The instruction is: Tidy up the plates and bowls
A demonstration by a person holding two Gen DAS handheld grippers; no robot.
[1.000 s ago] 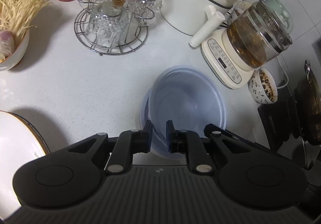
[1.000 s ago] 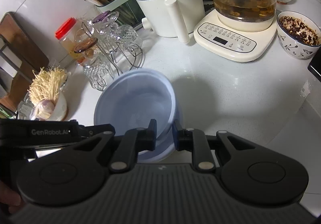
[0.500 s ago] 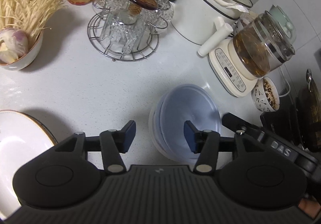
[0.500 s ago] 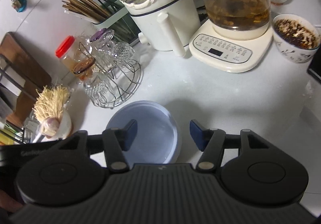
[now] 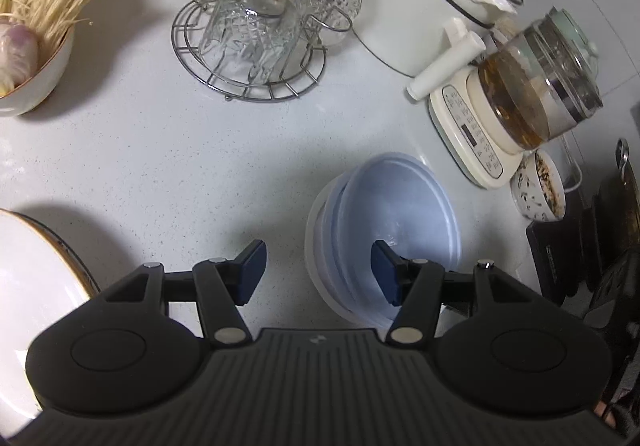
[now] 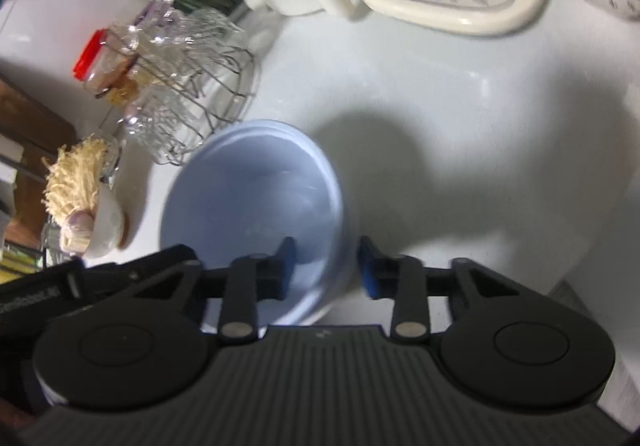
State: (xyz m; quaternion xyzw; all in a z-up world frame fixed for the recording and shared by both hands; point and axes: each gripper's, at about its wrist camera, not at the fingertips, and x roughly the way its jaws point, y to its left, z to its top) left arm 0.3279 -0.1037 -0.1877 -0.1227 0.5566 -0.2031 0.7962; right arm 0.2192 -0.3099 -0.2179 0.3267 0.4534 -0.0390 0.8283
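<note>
Right claw (image 6: 325, 266) straddles the blue bowl stack's (image 6: 256, 202) rim, jaws just been closing, not pinching yet. Left claw (image 5: 318, 272) spread, empty (stack ahead-right). Shallow bite could lift only the top bowl or tip it onto the table (image 5: 180, 166).

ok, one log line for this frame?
left gripper: open, beside blue bowl stack | right gripper: closing, straddles stack's right rim, no contact seen | stack: on counter

The stacked bowls (image 5: 384, 214) sit on the counter (image 5: 180, 166), nested one in another. Behind them to the left stands the wire rack (image 5: 248, 46) of glasses; the kettle base (image 5: 472, 138) is behind to the right (a small bowl (image 5: 540, 186) just beside it). A plate (image 5: 32, 270) lies far left.
</note>
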